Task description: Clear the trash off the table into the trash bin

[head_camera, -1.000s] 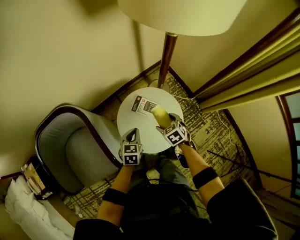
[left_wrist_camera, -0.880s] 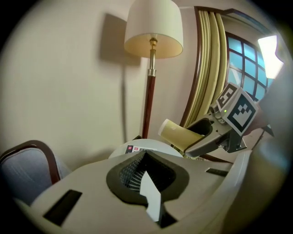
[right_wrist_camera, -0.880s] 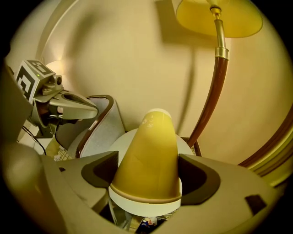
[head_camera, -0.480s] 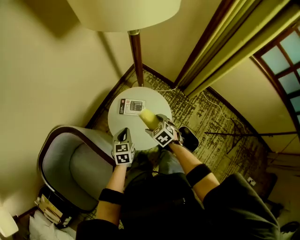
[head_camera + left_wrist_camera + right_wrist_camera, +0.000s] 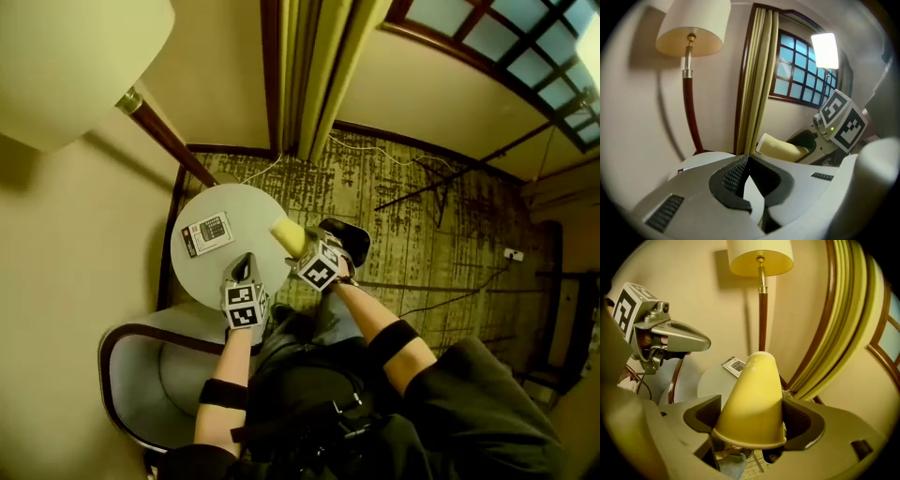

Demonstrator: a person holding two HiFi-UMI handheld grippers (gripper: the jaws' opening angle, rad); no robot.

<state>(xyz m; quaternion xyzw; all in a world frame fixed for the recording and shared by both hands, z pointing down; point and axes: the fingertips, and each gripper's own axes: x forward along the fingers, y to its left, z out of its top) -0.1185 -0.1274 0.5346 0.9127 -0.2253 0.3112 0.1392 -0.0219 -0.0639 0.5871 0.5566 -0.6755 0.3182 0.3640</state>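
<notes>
Currently your right hand-held gripper [image 5: 752, 420] pinches a pale yellow paper cup [image 5: 752, 385]; your left hand-held gripper [image 5: 749, 161] is pressed together, empty.

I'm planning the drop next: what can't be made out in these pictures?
- Dark thing, head view: half hidden by the right gripper; bin or not, unclear.
- Card, head view: print too small to read.
- Paper cup: inside shown in no view.

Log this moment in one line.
right gripper: shut on paper cup | left gripper: shut, empty | card: on round table | phase: cup not yet binned
</notes>
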